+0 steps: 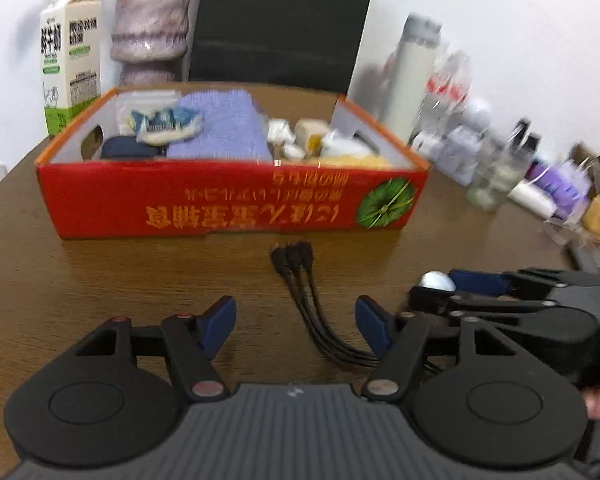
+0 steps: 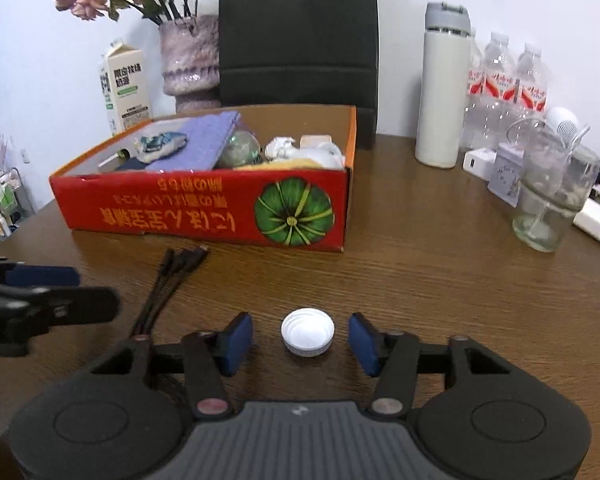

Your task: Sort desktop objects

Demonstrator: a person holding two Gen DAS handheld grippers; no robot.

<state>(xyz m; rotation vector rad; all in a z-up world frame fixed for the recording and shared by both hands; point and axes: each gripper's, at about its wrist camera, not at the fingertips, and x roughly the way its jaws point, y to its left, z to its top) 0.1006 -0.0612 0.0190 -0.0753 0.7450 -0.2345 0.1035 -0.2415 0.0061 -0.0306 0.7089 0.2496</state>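
The white cap (image 2: pixel 308 332) lies open side up on the table (image 2: pixel 440 280), on the near side of the red box (image 2: pixel 204 212) and well apart from it, squarely between the spread fingers of the right gripper (image 2: pixel 301 338), neither pad touching it; being round, it has no long axis to align with. Left of the cap, the black cable (image 1: pixel 300 292) runs lengthwise from its plugs near the box back toward the left gripper (image 1: pixel 296 326), whose fingers are likewise spread and straddle the cable's near end without pinching it. The right hand is judged nearer the cap, and closing in place should suffice.
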